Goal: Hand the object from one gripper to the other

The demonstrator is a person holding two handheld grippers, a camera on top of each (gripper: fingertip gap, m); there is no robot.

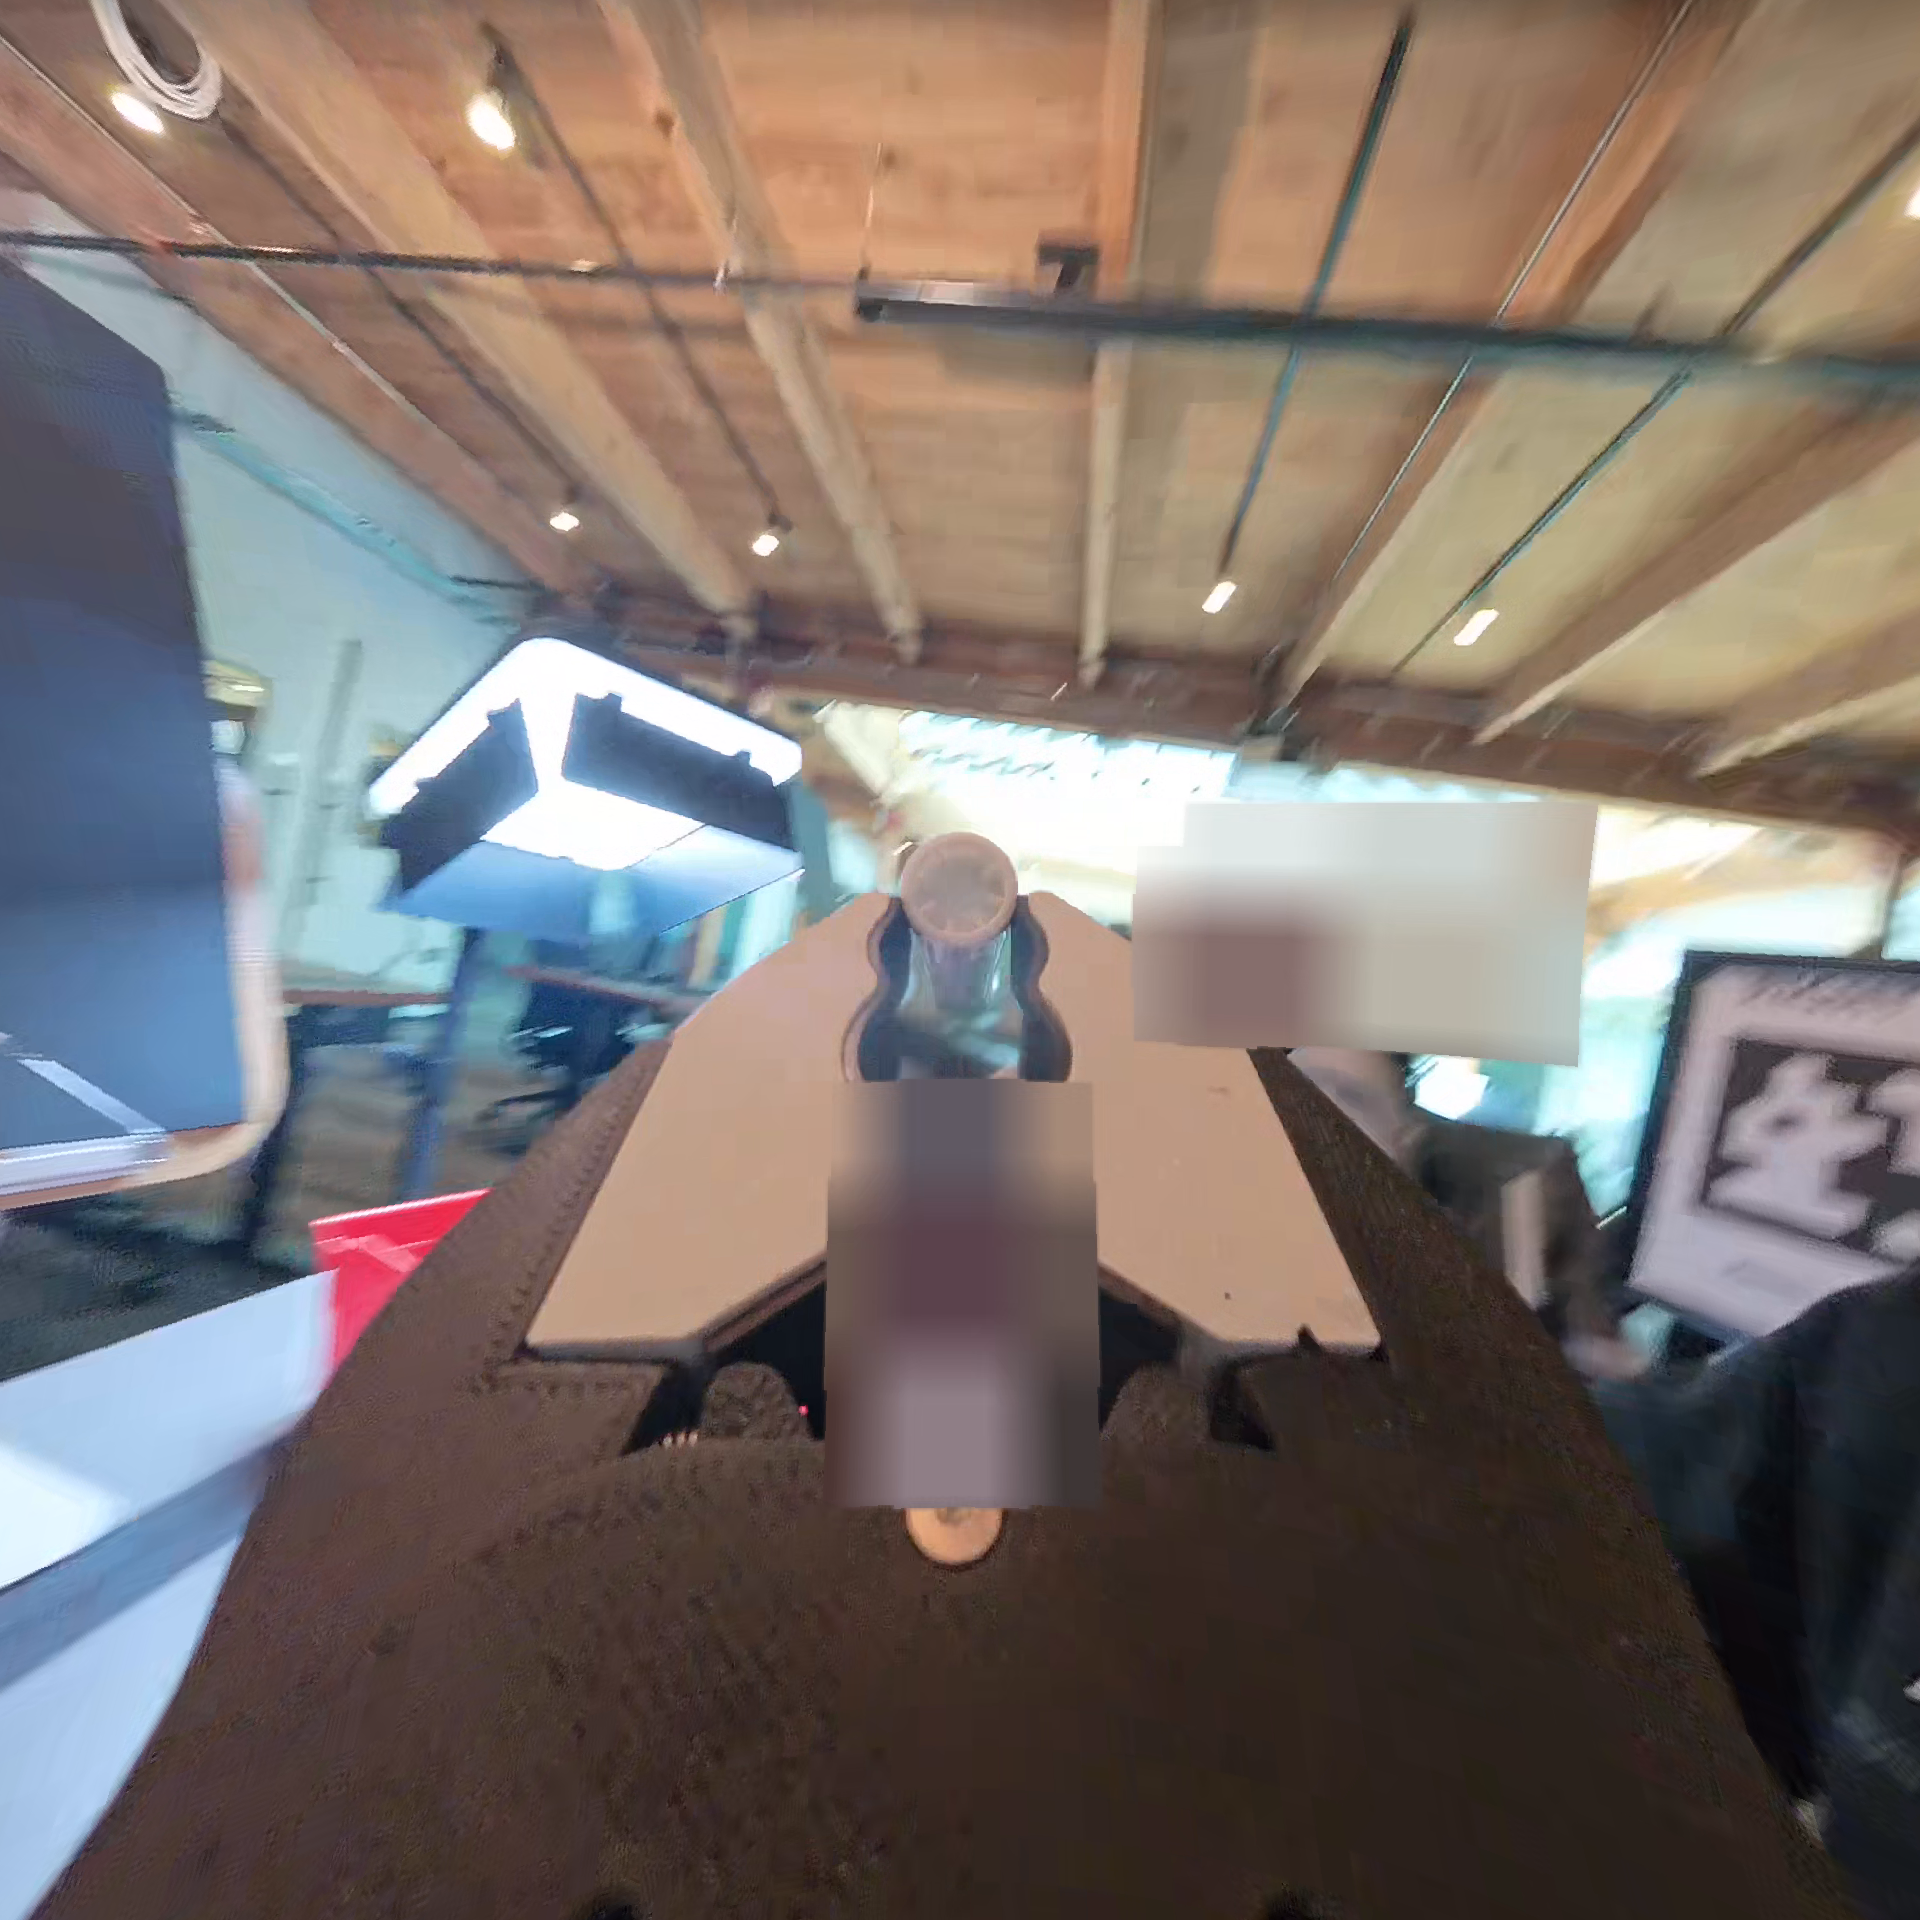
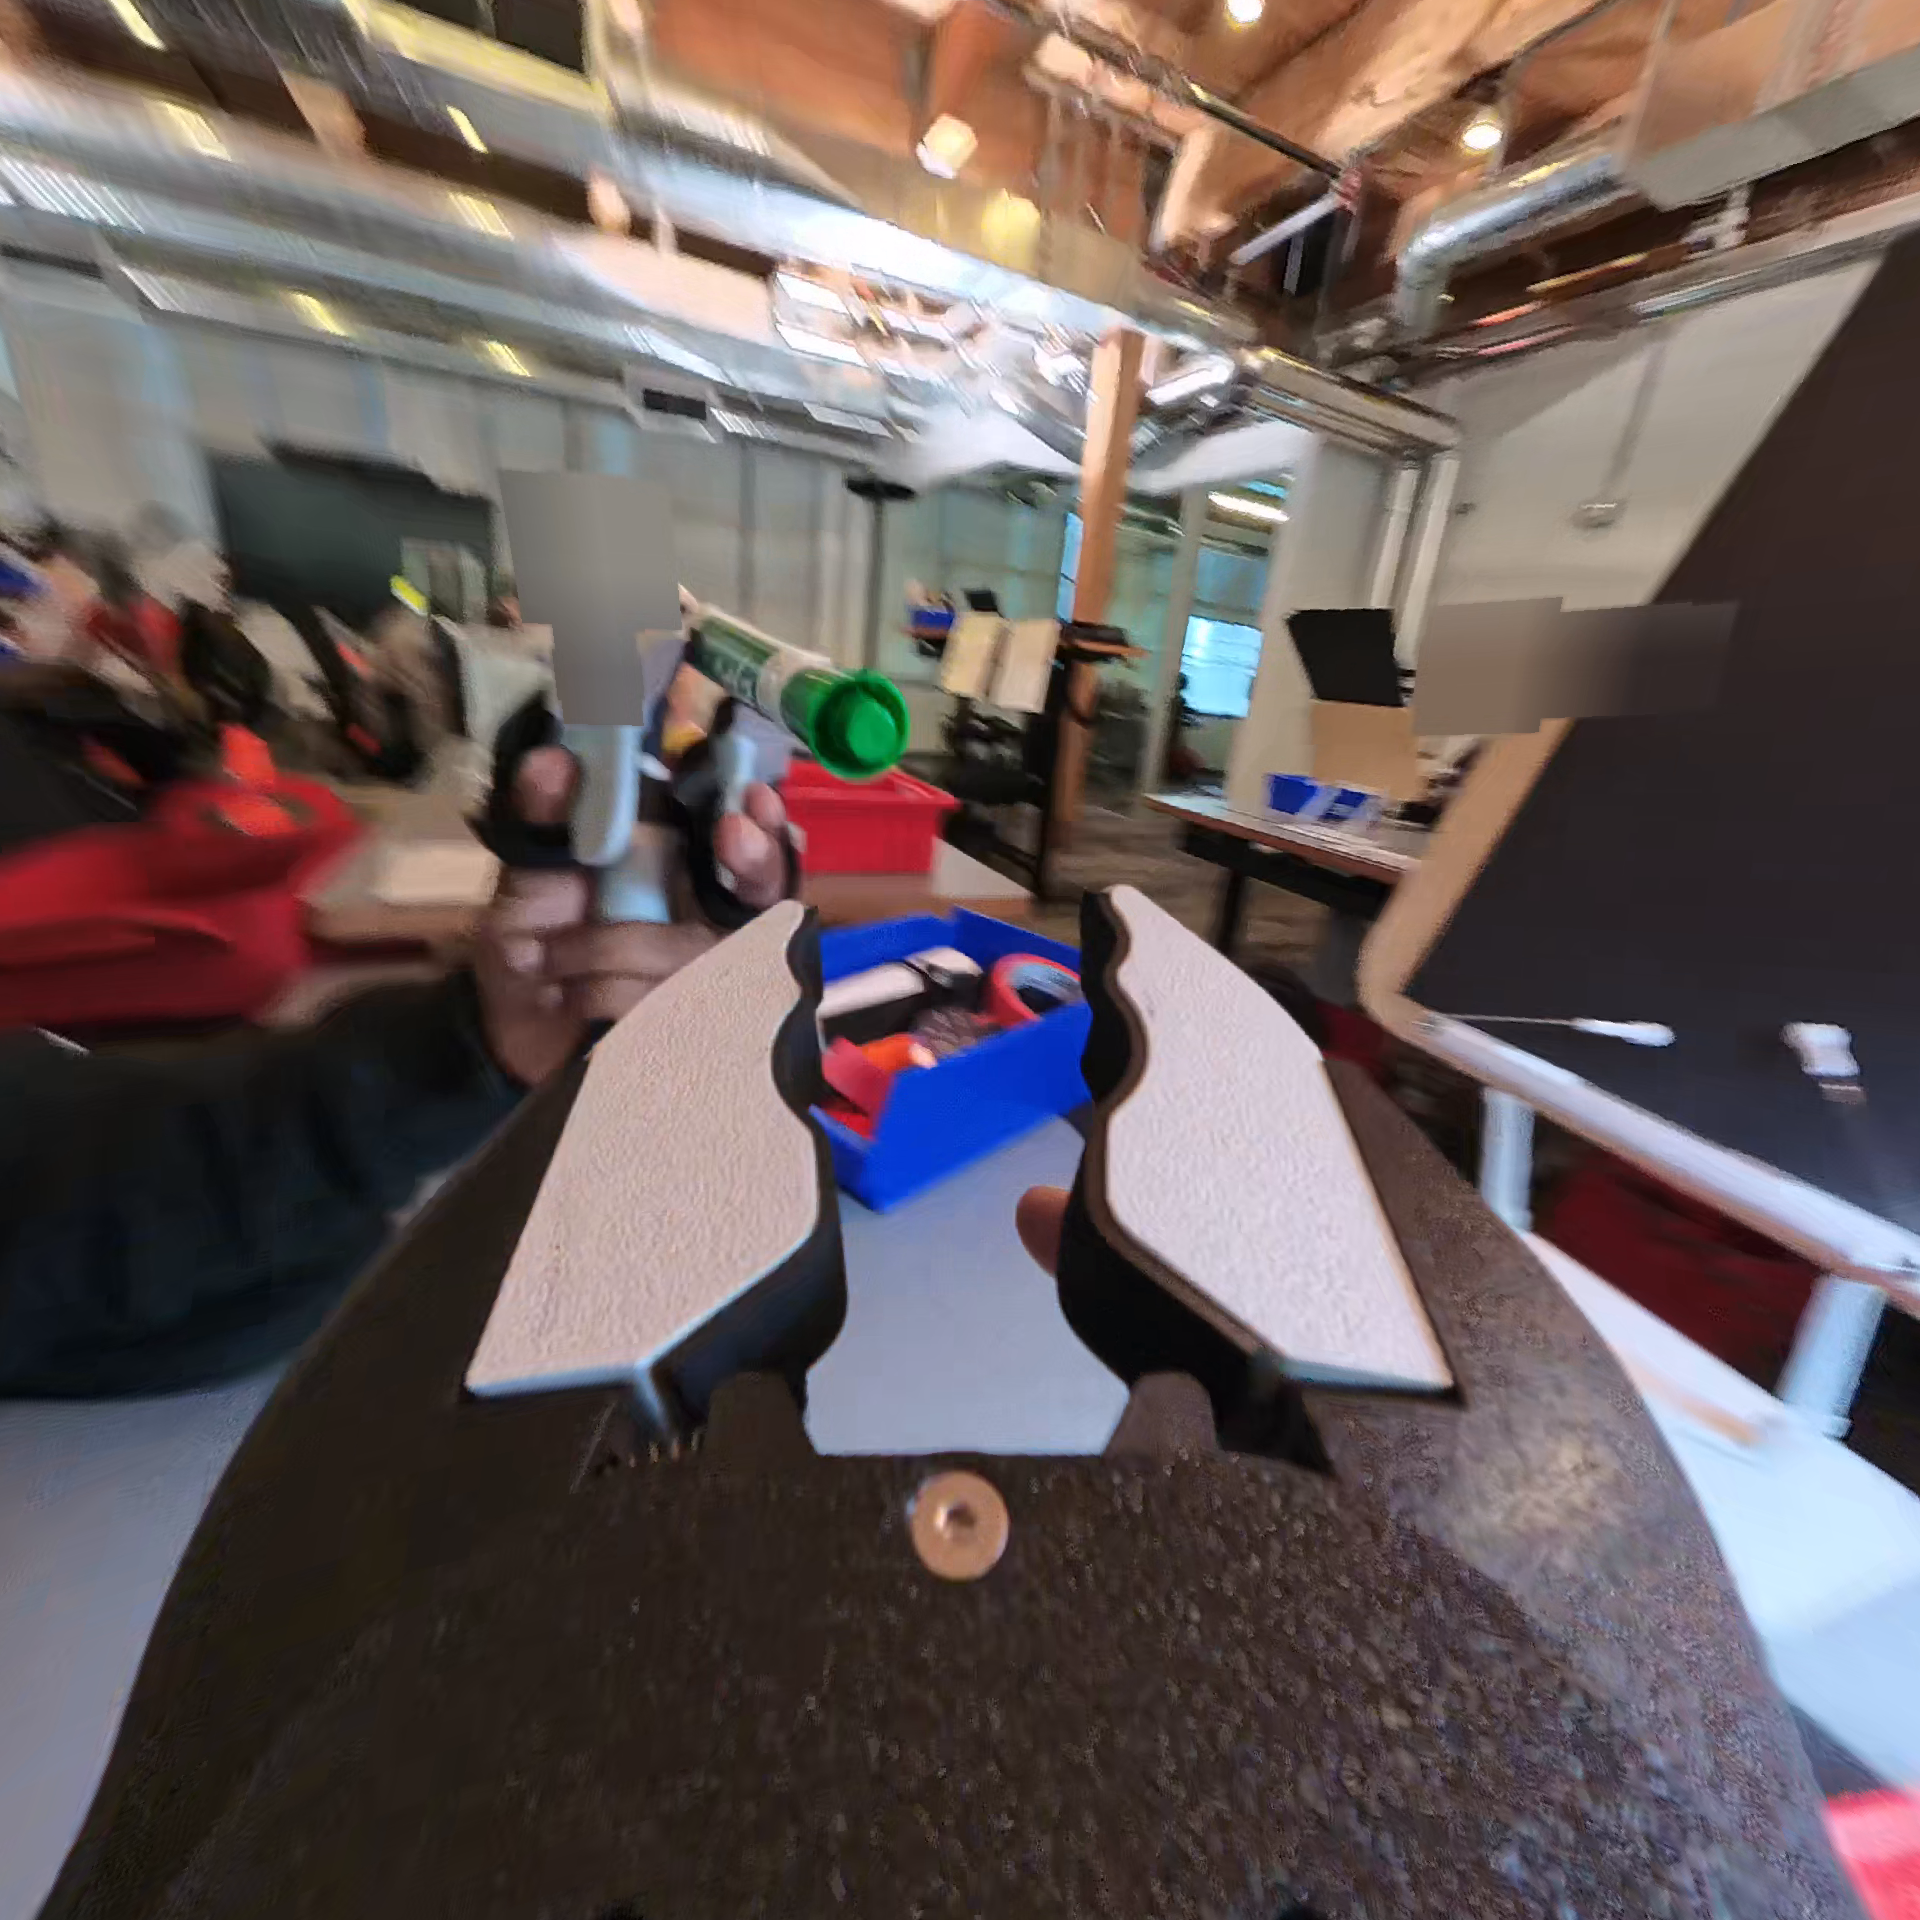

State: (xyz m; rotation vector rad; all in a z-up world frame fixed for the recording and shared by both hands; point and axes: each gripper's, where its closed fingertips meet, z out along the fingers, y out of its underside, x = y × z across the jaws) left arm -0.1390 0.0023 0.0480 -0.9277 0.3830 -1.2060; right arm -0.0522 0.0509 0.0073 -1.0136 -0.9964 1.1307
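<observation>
A marker with a white barrel and a green cap is held in my left gripper, which is shut on it. In the left wrist view the marker shows end-on as a round pale end sticking out past the fingertips, pointing up towards the ceiling. In the right wrist view the left gripper is at the upper left, held by a hand, with the green cap pointing towards my right gripper. The right gripper is open and empty, below and to the right of the marker, apart from it.
A blue bin with tape and small items sits on the grey table beyond the right fingers. A red bin stands farther back. A black board leans at the right. A person's dark sleeve lies at the left. Spacing between my two grippers at the tips: around 11 cm.
</observation>
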